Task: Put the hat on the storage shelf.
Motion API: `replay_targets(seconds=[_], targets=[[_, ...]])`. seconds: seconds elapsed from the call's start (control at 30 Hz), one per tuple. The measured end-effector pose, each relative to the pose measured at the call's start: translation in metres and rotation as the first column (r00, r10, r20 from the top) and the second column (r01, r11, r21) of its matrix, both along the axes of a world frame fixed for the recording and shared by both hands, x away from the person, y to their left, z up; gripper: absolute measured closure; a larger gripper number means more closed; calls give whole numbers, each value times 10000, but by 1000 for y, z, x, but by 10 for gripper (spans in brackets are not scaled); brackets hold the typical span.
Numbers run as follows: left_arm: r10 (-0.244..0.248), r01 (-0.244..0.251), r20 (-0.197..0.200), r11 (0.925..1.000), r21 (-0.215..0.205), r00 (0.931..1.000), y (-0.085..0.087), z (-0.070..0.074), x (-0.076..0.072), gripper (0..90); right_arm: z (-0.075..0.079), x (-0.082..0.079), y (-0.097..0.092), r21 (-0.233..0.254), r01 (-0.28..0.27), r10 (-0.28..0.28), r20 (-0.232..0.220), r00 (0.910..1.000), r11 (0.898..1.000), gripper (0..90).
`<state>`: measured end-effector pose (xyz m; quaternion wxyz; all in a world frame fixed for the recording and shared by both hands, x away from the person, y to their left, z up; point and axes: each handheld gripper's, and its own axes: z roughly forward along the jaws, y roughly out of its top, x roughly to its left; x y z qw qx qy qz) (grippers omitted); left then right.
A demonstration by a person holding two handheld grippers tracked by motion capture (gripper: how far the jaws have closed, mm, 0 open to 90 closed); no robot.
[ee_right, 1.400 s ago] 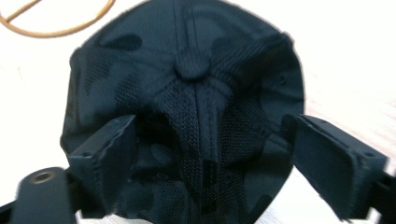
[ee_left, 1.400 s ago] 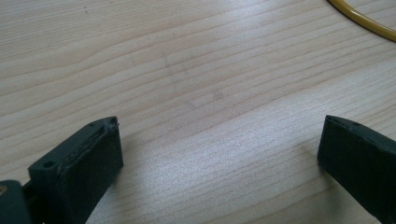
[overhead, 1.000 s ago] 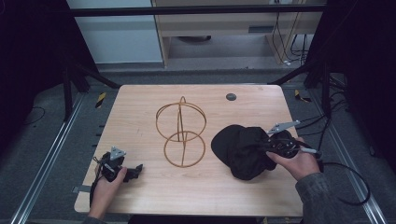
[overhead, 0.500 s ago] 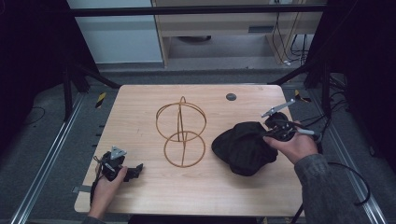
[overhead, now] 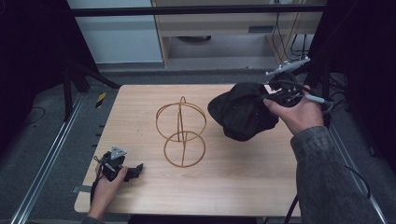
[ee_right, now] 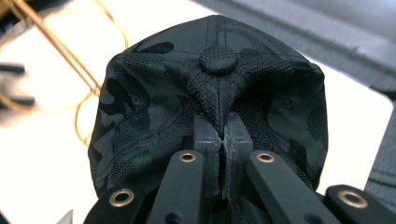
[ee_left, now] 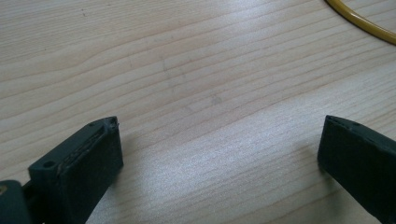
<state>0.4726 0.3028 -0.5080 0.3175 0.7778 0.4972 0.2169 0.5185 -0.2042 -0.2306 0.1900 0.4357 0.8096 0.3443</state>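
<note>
1. Above the right half of the table [overhead: 140,100]: right gripper [overhead: 273,93], jaws pinched tight on a fold of crown fabric just below the top button of a black camouflage cap [overhead: 240,116]. The cap hangs clear of the wood, between the wire stand and the table's right edge.
2. Near left corner: left gripper [overhead: 133,170], resting on the table, jaws spread wide with nothing between them.
3. Centre: gold wire cap stand [overhead: 181,133], two rings joined by upright hoops, standing free on the table.
4. Far side: small dark round object [overhead: 232,85], too small to identify.
5. Risk, grip: the hold is on a thin pleat of cloth only; a quick swing could pull the fabric out and drop the cap.
6. Risk, stand: the stand looks light and unanchored; a sagging brim catching a hoop would likely tip or shove it.
7. Risk, cable: the cable trailing from the right gripper hangs off the right edge and could snag.
8. Room: open wood lies in front of and behind the stand; the space above it is free. The right edge lies near the cap.
</note>
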Motion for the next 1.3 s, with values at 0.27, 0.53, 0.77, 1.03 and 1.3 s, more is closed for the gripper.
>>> replay_targets(seconds=[0.27,0.53,0.77,1.03,1.3], targets=[[-1,1,3,10000,-3,10000,0,0,0,0,40,1,10,548,-156,116,723,9973,9984,871],[-1,1,1,10000,-5,10000,0,0,0,0,68,-5,34,1233,-886,757,1054,9915,9884,872],[-2,2,2,10000,-5,10000,0,0,0,0,82,-13,61,1418,-1558,1395,1184,9831,9776,871],[8,-8,6,10000,-15,10000,0,0,0,0,73,-15,97,1279,-2334,2213,1016,9699,9639,871],[9,-9,6,10000,-17,10000,0,0,0,0,48,-10,121,1382,-2686,2630,573,9631,9533,871]])
